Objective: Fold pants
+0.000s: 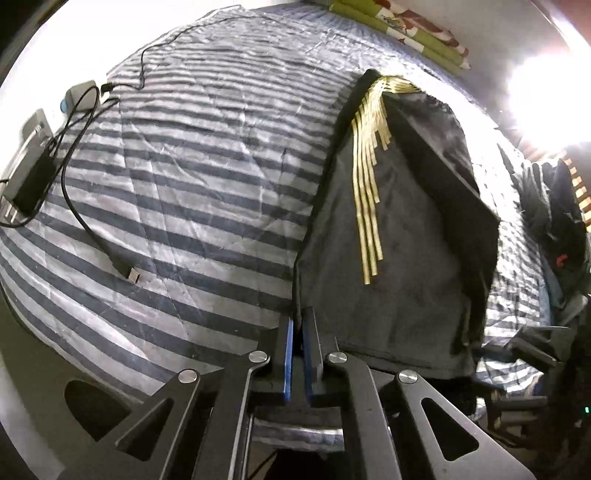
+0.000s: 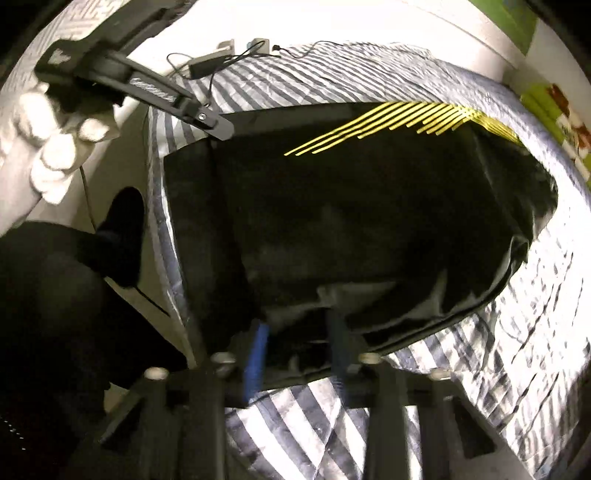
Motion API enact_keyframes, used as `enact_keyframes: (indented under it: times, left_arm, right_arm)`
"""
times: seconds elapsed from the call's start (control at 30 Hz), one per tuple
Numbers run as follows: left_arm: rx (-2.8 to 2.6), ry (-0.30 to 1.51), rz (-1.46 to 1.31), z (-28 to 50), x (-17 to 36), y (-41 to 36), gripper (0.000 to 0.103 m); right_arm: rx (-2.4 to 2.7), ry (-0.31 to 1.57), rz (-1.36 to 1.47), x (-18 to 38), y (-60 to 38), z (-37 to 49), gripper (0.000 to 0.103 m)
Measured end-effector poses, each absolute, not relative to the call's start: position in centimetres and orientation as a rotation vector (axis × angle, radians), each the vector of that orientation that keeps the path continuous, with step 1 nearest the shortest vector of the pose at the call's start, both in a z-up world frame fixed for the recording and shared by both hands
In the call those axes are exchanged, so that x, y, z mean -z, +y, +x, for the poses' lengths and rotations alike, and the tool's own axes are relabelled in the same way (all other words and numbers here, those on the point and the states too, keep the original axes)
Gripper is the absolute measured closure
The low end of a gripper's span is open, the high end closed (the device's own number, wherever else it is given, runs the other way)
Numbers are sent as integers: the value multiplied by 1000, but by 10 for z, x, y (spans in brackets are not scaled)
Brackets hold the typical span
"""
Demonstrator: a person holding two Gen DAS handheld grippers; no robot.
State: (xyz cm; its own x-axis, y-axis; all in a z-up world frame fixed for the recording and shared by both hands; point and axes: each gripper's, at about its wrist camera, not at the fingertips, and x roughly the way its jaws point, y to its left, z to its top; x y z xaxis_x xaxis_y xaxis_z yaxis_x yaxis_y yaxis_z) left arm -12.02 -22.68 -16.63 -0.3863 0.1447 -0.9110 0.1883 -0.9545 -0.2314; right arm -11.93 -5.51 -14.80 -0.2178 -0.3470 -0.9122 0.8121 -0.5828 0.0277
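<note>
On the striped bed, the black pants run lengthwise away from me, left gripper pinching their near corner, right gripper jaws apart at the hem.

No text, label, brand, number or sign can be read in either view. The yellow stripes printed on the dark pants are plain lines, not lettering. The patterned green fabric at the far right carries red and white shapes only. Any marking on the charger and the small grey devices at the far left is too small and blurred to be made out.
</note>
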Motion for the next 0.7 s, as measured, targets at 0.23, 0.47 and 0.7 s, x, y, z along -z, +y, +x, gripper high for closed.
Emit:
enact_keyframes:
  times: [0.23,0.47,0.7]
  left_arm:
    - [2578,382,1730,-121,151,-216,100]
    - [2576,330,1742,-129,151,-231,99]
    - [2500,427,1800,-141,178,-252,98]
  right_arm:
    - [1885,426,1279,132,-34,-132,95]
    - [1893,411,1292,126,-42,-133,95]
    - [1861,459,1346,145,-53,-133,95]
